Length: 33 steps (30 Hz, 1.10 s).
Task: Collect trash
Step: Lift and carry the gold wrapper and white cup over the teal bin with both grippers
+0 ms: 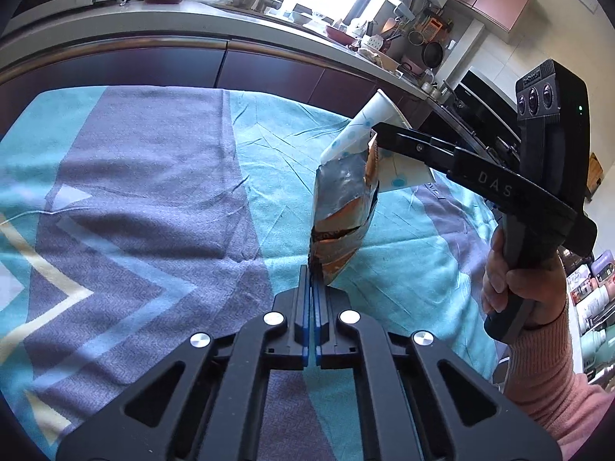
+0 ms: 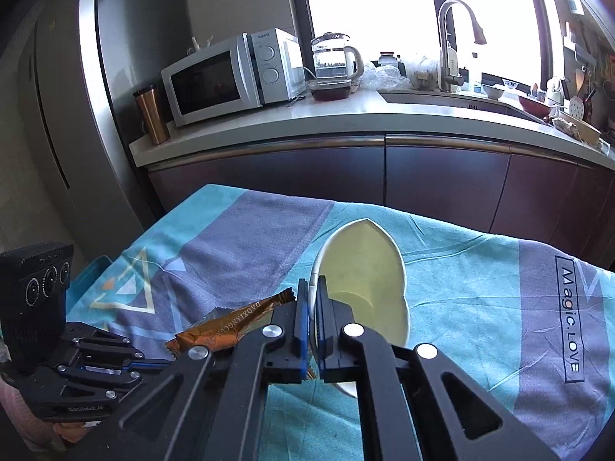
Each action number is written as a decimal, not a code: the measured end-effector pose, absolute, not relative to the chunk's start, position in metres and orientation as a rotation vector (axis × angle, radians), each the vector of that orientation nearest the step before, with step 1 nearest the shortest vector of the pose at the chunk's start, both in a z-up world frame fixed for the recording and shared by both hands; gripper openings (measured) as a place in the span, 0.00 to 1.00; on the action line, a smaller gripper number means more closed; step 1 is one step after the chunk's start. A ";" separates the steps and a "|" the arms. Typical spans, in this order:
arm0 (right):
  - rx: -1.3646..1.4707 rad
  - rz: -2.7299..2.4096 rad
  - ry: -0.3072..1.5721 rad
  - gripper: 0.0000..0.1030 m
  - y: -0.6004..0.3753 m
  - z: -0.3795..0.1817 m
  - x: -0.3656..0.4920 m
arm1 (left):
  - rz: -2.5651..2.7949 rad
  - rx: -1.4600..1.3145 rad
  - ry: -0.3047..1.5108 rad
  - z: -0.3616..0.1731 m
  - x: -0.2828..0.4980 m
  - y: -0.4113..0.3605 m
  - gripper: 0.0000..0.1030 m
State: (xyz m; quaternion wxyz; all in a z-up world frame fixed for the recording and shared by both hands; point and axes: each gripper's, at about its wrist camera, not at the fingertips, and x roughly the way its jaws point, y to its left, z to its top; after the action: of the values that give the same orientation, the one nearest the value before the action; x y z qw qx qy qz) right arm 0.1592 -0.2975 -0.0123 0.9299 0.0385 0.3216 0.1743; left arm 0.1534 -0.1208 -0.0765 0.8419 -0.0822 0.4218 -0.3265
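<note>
While crinkled foil wrapper (image 1: 340,215) stands pinched, paper cup (image 2: 365,284) flattens.

A: What covers the surface (image 2: 115,272)?
B: A cloth (image 1: 153,192) in teal and grey-purple bands with pale triangle outlines, creased.
A: Any print?
B: "Magic.LOVE" in a box (image 2: 569,317), on the grey band toward the cloth's right edge.

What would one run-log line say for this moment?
left claw: shut on snack wrapper | right claw: shut on paper cup | both lifted above the cloth
</note>
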 end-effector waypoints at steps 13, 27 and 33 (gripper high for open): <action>0.193 0.465 0.613 0.03 -0.277 0.000 0.130 | -0.623 -0.115 0.780 -0.047 0.108 -0.068 0.01; 0.221 0.647 0.610 0.02 -0.203 0.002 0.098 | -0.507 -0.118 0.712 -0.029 0.056 0.028 0.01; 0.243 0.715 0.616 0.02 -0.171 -0.001 0.089 | -0.452 -0.132 0.696 -0.024 0.037 0.063 0.01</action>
State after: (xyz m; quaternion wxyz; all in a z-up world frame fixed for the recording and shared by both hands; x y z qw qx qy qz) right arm 0.0888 -0.1714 -0.0011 0.8837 0.1167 0.2958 0.3434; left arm 0.0374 0.0632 -0.0236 0.9129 -0.0641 0.3381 -0.2195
